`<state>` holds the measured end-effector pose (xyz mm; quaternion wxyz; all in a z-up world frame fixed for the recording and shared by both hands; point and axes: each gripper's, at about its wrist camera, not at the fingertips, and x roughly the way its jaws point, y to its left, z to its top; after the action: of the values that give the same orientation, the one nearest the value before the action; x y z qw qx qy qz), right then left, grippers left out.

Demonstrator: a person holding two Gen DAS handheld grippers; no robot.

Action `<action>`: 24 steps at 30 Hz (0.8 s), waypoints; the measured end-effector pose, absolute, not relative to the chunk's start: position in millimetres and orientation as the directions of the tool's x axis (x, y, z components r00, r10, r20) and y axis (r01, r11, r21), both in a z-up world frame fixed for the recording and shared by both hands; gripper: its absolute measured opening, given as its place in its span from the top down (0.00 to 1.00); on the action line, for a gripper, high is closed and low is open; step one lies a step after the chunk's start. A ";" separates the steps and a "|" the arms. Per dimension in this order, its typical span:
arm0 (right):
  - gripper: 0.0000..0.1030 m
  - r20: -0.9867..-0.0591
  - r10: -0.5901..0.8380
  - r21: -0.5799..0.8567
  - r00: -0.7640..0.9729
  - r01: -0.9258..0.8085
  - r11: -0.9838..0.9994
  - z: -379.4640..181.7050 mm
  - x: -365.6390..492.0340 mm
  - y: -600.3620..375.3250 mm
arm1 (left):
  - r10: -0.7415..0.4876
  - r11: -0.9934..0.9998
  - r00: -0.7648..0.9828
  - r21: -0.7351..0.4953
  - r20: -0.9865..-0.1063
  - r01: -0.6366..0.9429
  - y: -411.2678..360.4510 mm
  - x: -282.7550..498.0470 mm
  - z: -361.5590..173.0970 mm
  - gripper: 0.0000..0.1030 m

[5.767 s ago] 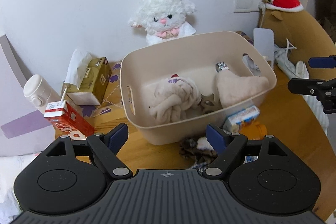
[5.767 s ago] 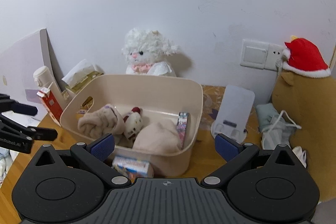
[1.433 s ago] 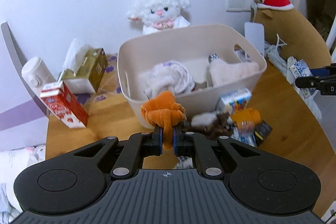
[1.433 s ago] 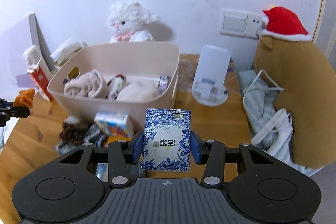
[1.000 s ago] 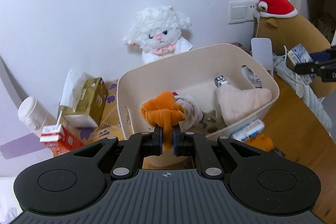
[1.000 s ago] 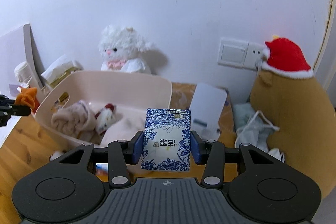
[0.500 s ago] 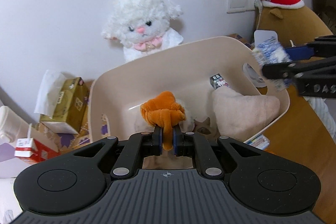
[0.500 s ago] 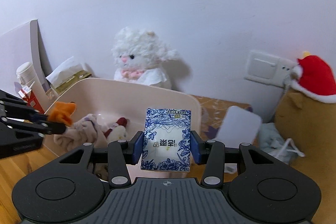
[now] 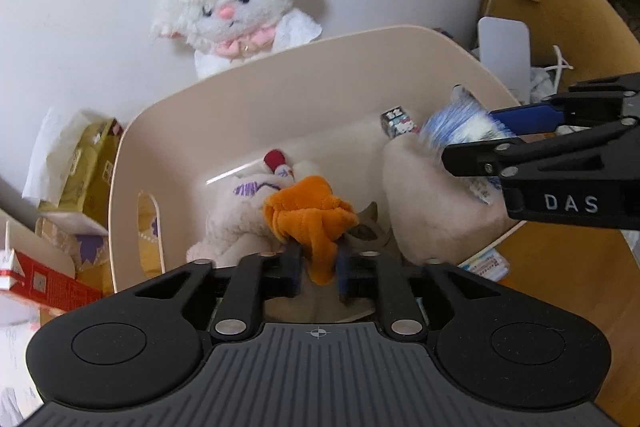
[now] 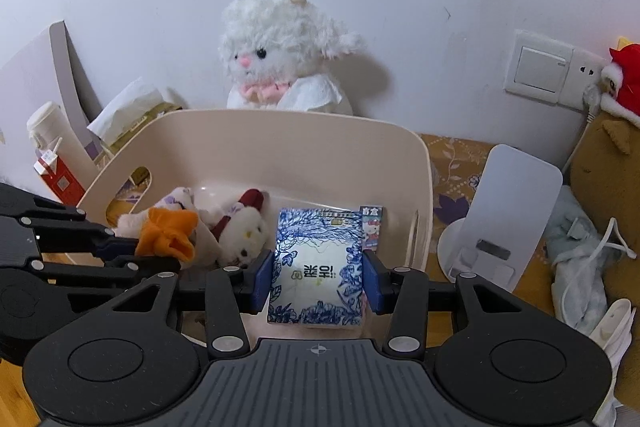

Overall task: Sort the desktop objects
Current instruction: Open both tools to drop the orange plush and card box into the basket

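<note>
Wooden desk mostly covered, only the right part visible in the left wrist view. Beige bin takes the centre of both views, near rim hidden behind the gripper bodies. White plush lamb sits behind the bin against the wall, lower body cut off by the bin's far wall. Inside the bin: cream plush pile, partly buried, and a cream cushion, its right side blocked by the other tool. Left gripper is over the bin, its jaws have just been opening; orange plush hangs between the pads, gap visible on both sides, contact hard to confirm. Right gripper is over the bin's right half, jaws also just widened; blue-patterned tissue pack sits between the pads, looks barely touching, bottom edge hidden by the gripper body; it is motion-blurred in the left wrist view. Small Hello Kitty box stands behind the pack, mostly covered.
</note>
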<state>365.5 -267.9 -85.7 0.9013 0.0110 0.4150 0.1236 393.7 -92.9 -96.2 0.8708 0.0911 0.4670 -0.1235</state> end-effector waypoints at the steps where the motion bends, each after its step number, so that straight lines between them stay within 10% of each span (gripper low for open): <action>1: 0.46 -0.746 0.233 0.126 0.623 -0.212 0.969 -85.7 365.4 -268.9 | -0.131 0.954 0.534 0.040 -0.835 0.296 -92.6 393.3 -96.2 0.63; 11: 0.11 -0.730 0.231 0.124 0.643 -0.208 0.970 -75.3 352.8 -272.4 | -0.074 0.964 0.579 0.091 -0.812 0.252 -84.8 383.7 -89.6 0.36; 24: 0.00 -0.689 0.218 0.088 0.692 -0.218 0.972 -52.0 321.3 -275.6 | -0.059 0.981 0.627 0.071 -0.777 0.179 -58.2 355.9 -67.4 0.29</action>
<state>321.3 -275.6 -52.0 0.9197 -0.0004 0.3744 0.1184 355.9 -58.2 -67.4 0.8991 0.0708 0.4270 -0.0662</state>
